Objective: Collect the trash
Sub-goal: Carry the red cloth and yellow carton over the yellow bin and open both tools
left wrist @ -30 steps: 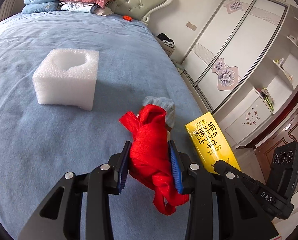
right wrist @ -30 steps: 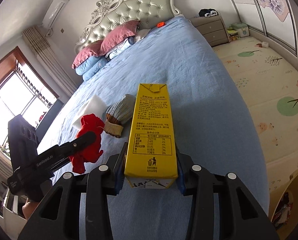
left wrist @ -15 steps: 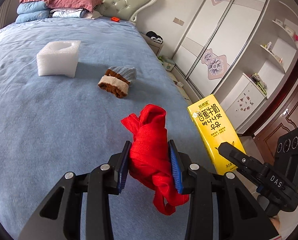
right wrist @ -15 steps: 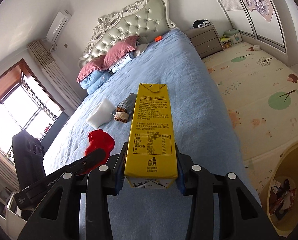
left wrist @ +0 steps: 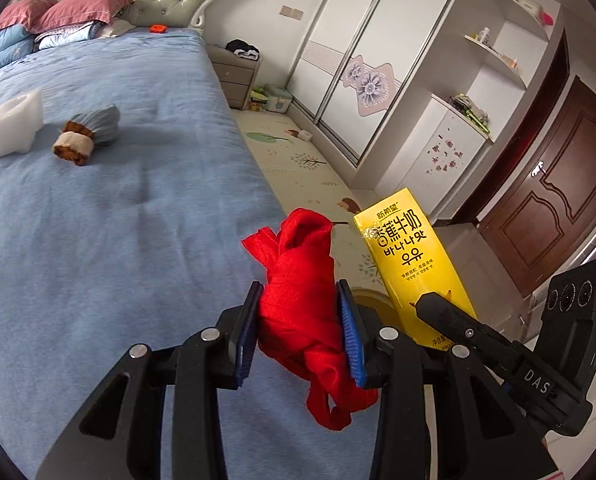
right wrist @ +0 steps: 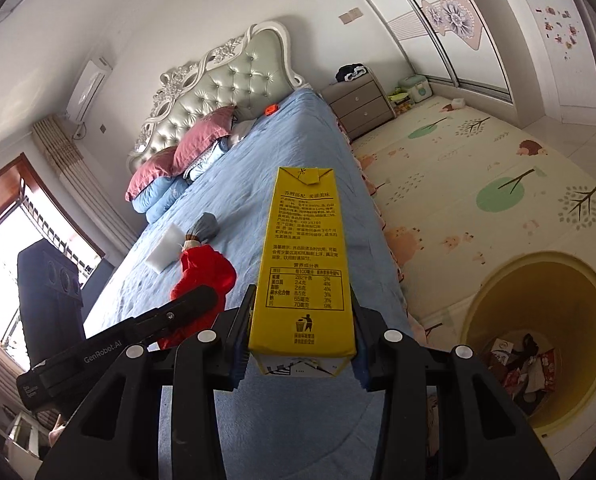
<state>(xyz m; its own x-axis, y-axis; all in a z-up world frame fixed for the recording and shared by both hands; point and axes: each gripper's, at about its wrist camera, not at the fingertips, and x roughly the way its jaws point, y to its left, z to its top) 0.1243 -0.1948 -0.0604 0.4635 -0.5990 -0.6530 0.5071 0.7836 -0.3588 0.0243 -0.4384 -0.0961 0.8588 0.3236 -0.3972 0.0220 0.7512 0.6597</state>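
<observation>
My left gripper (left wrist: pixel 300 326) is shut on a crumpled red cloth (left wrist: pixel 302 280), carried above the bed's right edge. My right gripper (right wrist: pixel 300 330) is shut on a tall yellow milk carton (right wrist: pixel 304 256), held lengthwise between the blue pads. In the left wrist view that carton (left wrist: pixel 408 256) shows to the right of the cloth, with the right gripper's black body below it. The red cloth (right wrist: pixel 204 270) and the left gripper's black body appear left of the carton in the right wrist view. A yellow trash bin (right wrist: pixel 494 292) with rubbish inside stands on the floor, lower right of the carton.
A white foam block (left wrist: pixel 12 126) and a rolled grey and brown sock (left wrist: pixel 88 136) lie far back on the blue bed (left wrist: pixel 118 220). Pillows and a padded headboard are beyond. A patterned play mat (right wrist: pixel 478 188), a nightstand (right wrist: pixel 358 106), wardrobes and a dark wooden door (left wrist: pixel 550 184) surround the bed.
Both grippers drew back along the bed towards its foot and right edge, each keeping its load. The foam block and sock shrank into the distance. The yellow bin came into the right wrist view.
</observation>
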